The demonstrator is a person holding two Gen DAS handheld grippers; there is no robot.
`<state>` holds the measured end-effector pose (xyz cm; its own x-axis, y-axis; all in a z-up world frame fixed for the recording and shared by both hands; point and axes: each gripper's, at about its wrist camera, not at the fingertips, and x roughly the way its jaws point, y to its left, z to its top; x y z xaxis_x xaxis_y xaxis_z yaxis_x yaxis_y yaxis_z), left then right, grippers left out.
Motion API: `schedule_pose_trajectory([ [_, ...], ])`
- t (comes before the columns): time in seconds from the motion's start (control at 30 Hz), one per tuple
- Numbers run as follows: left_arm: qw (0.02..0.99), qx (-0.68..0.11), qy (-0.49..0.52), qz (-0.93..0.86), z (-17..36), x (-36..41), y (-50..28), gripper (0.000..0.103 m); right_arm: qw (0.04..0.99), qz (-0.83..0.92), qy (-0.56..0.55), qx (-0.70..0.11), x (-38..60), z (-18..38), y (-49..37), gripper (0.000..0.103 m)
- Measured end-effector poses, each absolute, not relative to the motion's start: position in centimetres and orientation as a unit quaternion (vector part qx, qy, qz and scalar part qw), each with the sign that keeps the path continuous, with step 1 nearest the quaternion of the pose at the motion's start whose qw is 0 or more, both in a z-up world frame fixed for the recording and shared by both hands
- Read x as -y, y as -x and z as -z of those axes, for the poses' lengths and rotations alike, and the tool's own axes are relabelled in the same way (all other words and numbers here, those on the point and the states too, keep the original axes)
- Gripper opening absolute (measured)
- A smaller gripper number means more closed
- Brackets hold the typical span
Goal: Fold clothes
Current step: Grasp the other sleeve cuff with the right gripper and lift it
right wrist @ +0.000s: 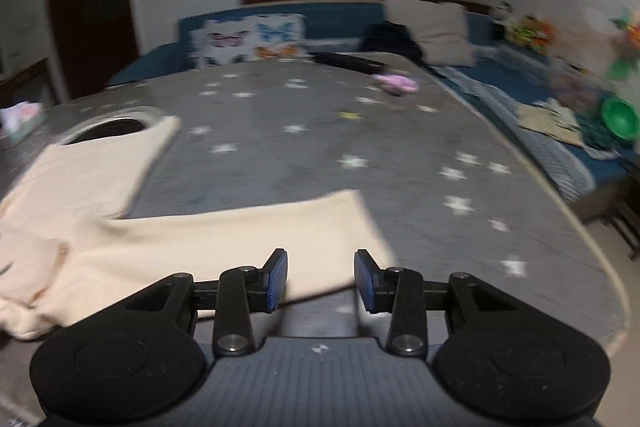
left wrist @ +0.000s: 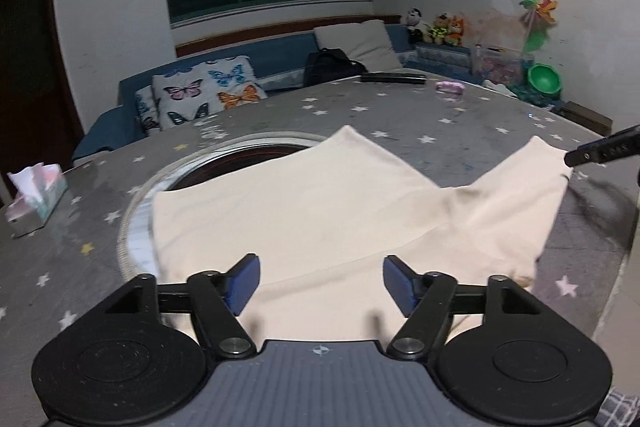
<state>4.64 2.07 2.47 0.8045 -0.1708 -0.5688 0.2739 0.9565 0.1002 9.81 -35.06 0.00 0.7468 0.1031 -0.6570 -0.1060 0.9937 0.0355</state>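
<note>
A cream garment [left wrist: 320, 203] with two leg-like flaps lies spread flat on the grey star-print tablecloth [left wrist: 440, 123]. My left gripper [left wrist: 322, 281] hovers over the garment's near edge, open, with the cloth lying loose below its blue pads. At the right border of the left wrist view, a black finger [left wrist: 600, 149] of the right gripper reaches the tip of the right flap. In the blurred right wrist view, my right gripper [right wrist: 321, 279] is open above the near corner of the garment [right wrist: 200, 239], gripping nothing.
A round ring with a dark opening [left wrist: 256, 155] sits in the table, partly under the garment. A tissue box [left wrist: 36, 203] stands at the left. A black bar [left wrist: 394, 78] and a pink item [left wrist: 450, 87] lie at the far end. The table's rounded edge [right wrist: 600, 259] runs along the right.
</note>
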Motion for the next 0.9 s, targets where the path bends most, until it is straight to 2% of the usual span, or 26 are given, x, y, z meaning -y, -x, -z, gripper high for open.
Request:
schedule_pose_trajectory([
  [0.13, 0.943, -0.294, -0.094, 0.125, -2.3, -0.5, -5.0, 0.09, 0.933, -0.035, -0.019, -0.359, 37.1, 0.9, -10.8, 0.037],
  [0.27, 0.941, -0.297, -0.105, 0.121, -2.1, 0.6, -5.3, 0.095, 0.931, -0.04, -0.038, -0.361, 37.4, 1.8, -11.5, 0.036],
  [0.33, 0.94, -0.301, -0.11, 0.116, -2.0, 1.1, -5.5, 0.095, 0.932, -0.047, -0.038, -0.356, 36.9, 2.0, -11.6, 0.015],
  [0.37, 0.939, -0.303, -0.113, 0.115, -1.9, 1.3, -5.7, 0.095, 0.932, -0.051, -0.043, -0.355, 37.0, 1.9, -11.6, 0.009],
  [0.9, 0.928, -0.315, -0.156, 0.127, 0.5, 4.4, -6.5, 0.097, 0.95, -0.093, -0.008, -0.299, 35.8, -3.8, -11.2, 0.008],
])
